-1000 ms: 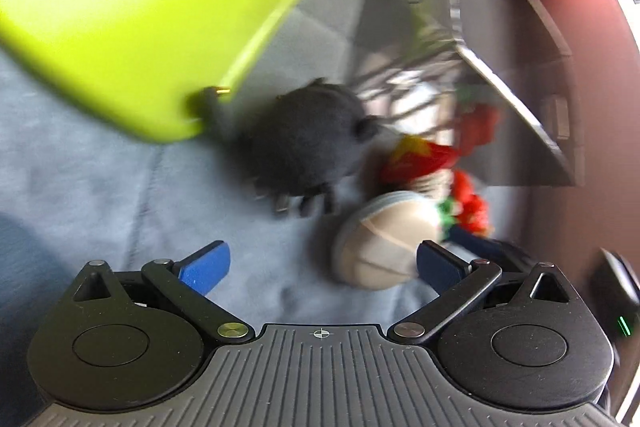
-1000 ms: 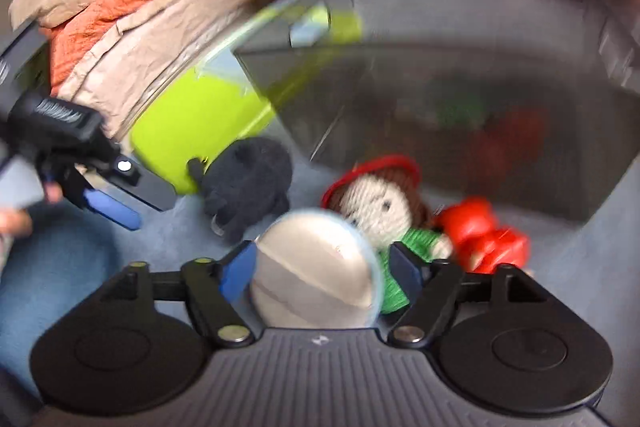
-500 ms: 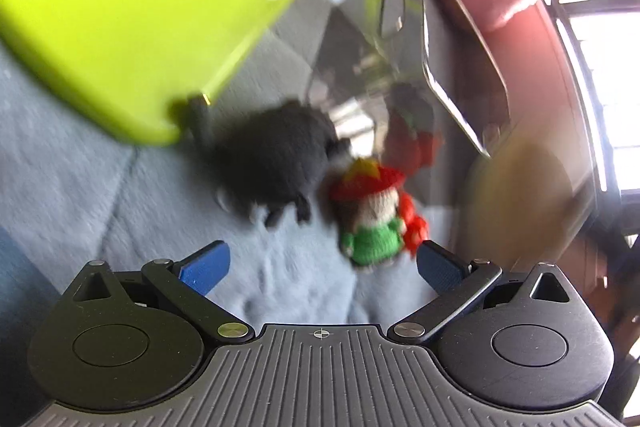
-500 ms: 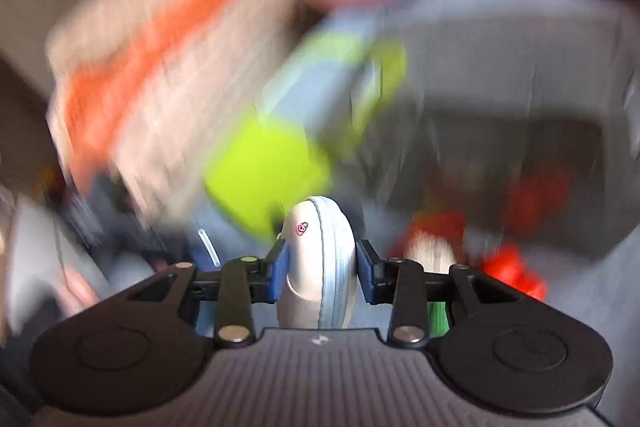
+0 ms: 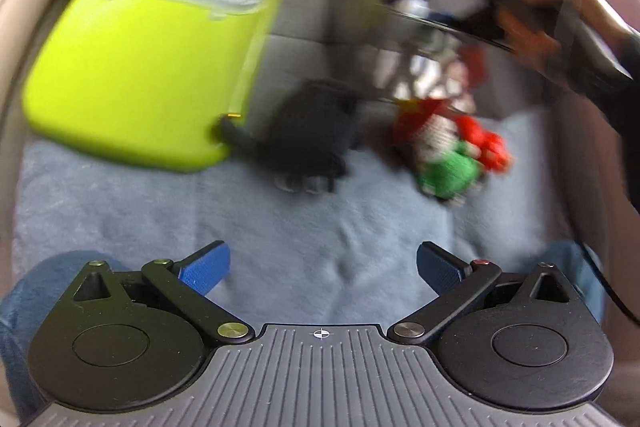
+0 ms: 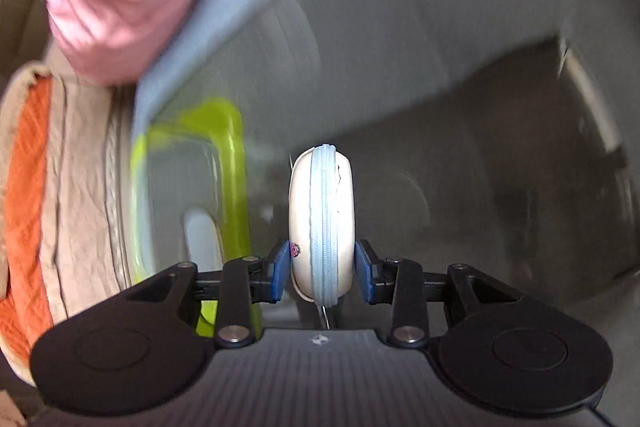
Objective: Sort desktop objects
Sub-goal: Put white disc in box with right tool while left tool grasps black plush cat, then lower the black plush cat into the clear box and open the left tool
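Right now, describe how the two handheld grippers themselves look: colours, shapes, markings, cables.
The left gripper has a dark grey ribbed body with a small crosshair mark, two round black housings, black link arms with silver and brass pivot screws, and blue textured finger pads. A thin black cable runs at its right edge. The right gripper is the same build, with blue pads. No sleeves show clearly.

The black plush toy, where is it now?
Left wrist view, centre: the black plush lies on the blue cloth, between the lime lid and the knitted doll.
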Action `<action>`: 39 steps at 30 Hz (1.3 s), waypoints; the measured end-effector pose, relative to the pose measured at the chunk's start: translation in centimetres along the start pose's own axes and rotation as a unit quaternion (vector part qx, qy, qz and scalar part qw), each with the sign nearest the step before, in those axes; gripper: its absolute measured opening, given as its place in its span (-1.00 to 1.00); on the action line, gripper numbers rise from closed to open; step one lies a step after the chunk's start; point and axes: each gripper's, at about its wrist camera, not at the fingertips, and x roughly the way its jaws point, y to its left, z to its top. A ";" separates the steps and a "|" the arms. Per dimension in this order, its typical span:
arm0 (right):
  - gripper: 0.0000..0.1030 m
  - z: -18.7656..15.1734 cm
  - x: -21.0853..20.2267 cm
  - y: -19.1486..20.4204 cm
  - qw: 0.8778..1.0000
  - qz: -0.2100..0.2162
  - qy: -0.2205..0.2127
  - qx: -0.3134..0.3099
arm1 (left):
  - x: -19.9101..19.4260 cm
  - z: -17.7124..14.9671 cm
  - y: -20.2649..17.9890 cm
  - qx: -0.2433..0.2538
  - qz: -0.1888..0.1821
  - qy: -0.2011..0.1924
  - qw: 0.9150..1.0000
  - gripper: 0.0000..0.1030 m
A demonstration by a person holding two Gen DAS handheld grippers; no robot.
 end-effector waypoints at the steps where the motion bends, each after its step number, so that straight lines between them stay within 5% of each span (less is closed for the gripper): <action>1: -0.20 -0.3 0.5 -0.2 1.000 -0.001 0.010 0.003 | 0.1 0.2 0.0 -0.002 0.017 -0.009 1.000 1.00; 4: 0.03 -1.1 1.5 -0.7 0.999 -0.002 0.031 0.009 | 0.1 0.5 -1.5 0.031 0.059 -0.069 0.995 1.00; 6: 0.03 -2.1 -1.8 -1.1 0.999 0.016 -0.027 -0.025 | -0.1 0.3 -3.3 0.082 0.081 -0.133 0.984 1.00; 8: 0.15 -4.3 -6.0 -2.1 0.991 0.043 -0.107 -0.067 | 0.3 -0.3 -5.7 0.164 0.119 -0.184 0.962 1.00; 10: 0.47 -7.7 -10.2 -4.0 0.975 0.081 -0.187 -0.090 | 1.9 -0.9 -8.2 0.258 0.165 -0.205 0.930 1.00; 12: 0.54 -11.4 -13.1 -6.8 0.958 0.114 -0.246 -0.094 | 4.3 -1.0 -10.0 0.320 0.224 -0.205 0.897 1.00; 14: 0.54 -15.2 -14.6 -10.0 0.944 0.131 -0.293 -0.082 | 6.7 0.0 -10.8 0.335 0.268 -0.171 0.887 1.00; 16: 0.54 -17.8 -14.9 -13.7 0.932 0.143 -0.332 -0.036 | 8.1 1.2 -11.2 0.333 0.270 -0.128 0.894 1.00; 19: 0.56 -20.3 -13.7 -19.9 0.913 0.175 -0.365 0.057 | 9.7 3.1 -11.9 0.313 0.218 -0.043 0.923 1.00; 21: 0.56 -20.2 -12.5 -23.0 0.907 0.198 -0.349 0.127 | 10.6 4.6 -11.8 0.273 0.196 0.011 0.942 0.99; 24: 0.58 -18.9 -11.9 -24.8 0.891 0.257 -0.350 0.135 | 10.4 6.5 -11.3 0.235 0.198 0.011 0.951 0.93; 25: 0.61 -18.8 -11.6 -24.9 0.894 0.250 -0.348 0.134 | 10.0 7.1 -10.8 0.212 0.195 0.010 0.958 0.82; 26: 0.62 -18.6 -11.0 -24.6 0.899 0.243 -0.337 0.136 | 9.6 7.7 -10.3 0.189 0.203 0.009 0.961 0.46; 28: 0.62 -17.7 -9.5 -24.2 0.904 0.253 -0.312 0.149 | 9.0 8.7 -9.7 0.165 0.219 0.009 0.962 0.16; 34: 0.63 -17.1 -8.1 -23.8 0.894 0.287 -0.294 0.177 | 6.6 9.3 -8.9 0.131 0.186 0.014 0.974 0.09; 39: 0.64 -18.0 -8.9 -22.7 0.903 0.280 -0.286 0.158 | 1.4 7.8 -11.0 0.151 0.104 0.033 0.982 0.09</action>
